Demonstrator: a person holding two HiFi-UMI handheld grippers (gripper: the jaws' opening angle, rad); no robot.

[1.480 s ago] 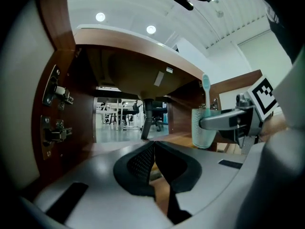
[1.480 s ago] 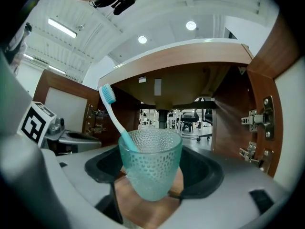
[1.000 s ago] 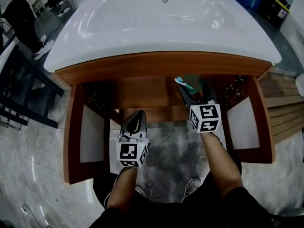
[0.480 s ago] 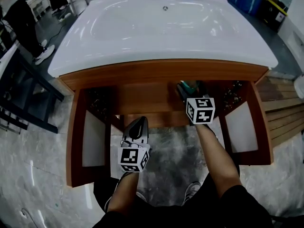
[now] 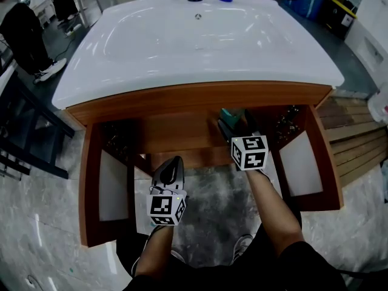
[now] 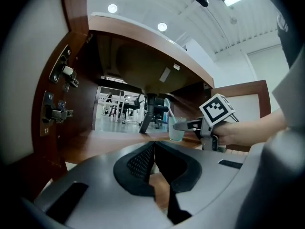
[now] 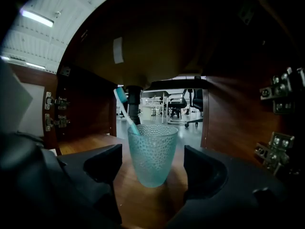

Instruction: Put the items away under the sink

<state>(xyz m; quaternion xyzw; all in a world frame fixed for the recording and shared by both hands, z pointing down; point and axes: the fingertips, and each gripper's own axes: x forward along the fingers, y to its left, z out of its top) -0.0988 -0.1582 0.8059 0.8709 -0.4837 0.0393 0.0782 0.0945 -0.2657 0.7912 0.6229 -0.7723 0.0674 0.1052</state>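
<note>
Grey marble floor (image 5: 42, 180), ceiling lights (image 6: 113, 8), office chairs (image 7: 193, 104)

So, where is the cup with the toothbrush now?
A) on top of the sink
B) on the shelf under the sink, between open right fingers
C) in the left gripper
B: the cup stands on the wooden shelf, with the fingers of the right gripper apart on either side.

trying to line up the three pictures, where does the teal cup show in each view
Head view: the teal cup peeks out under the sink's front edge, right of centre, at the right gripper.
Left gripper view: right of centre, just right of the drain pipe.
Right gripper view: dead centre, between open jaws.
Shared landmark: the drain pipe behind it in both gripper views; not visible in the head view.
</note>
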